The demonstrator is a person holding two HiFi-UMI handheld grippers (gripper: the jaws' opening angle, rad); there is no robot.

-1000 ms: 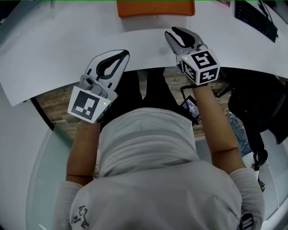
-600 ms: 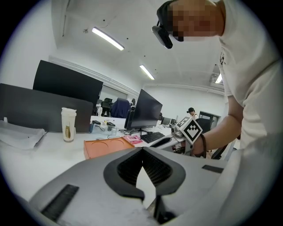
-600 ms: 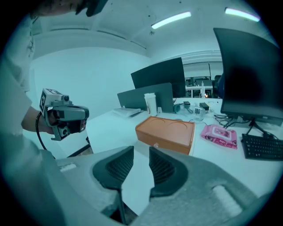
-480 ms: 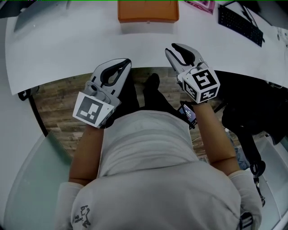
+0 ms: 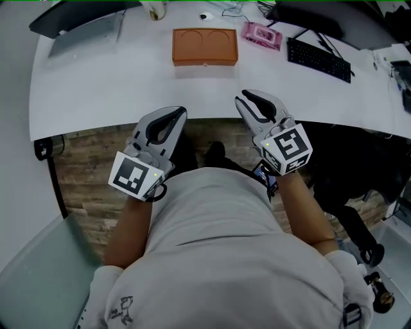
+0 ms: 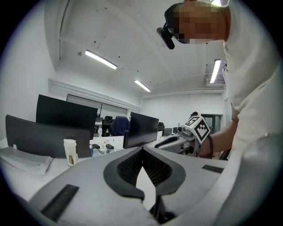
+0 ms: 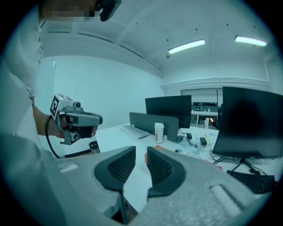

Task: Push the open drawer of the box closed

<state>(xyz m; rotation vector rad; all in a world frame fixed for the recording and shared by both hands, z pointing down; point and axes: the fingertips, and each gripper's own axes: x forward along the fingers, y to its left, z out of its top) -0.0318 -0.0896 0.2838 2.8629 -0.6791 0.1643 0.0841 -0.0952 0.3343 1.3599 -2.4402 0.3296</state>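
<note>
I hold two tongs at the near edge of the surface [image 5: 96,90]: left tongs [image 5: 181,111] pinched together, empty; right tongs [image 5: 241,97] narrowly apart, just been closing, empty. One orange box [image 5: 205,46] sits far centre; whether it is open I cannot tell.

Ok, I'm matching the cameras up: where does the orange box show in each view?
Head view: the orange box sits top centre.
Left gripper view: not in it.
Right gripper view: only a sliver of it shows, low centre.
Shared landmark: the paper cup, also at and.
</note>
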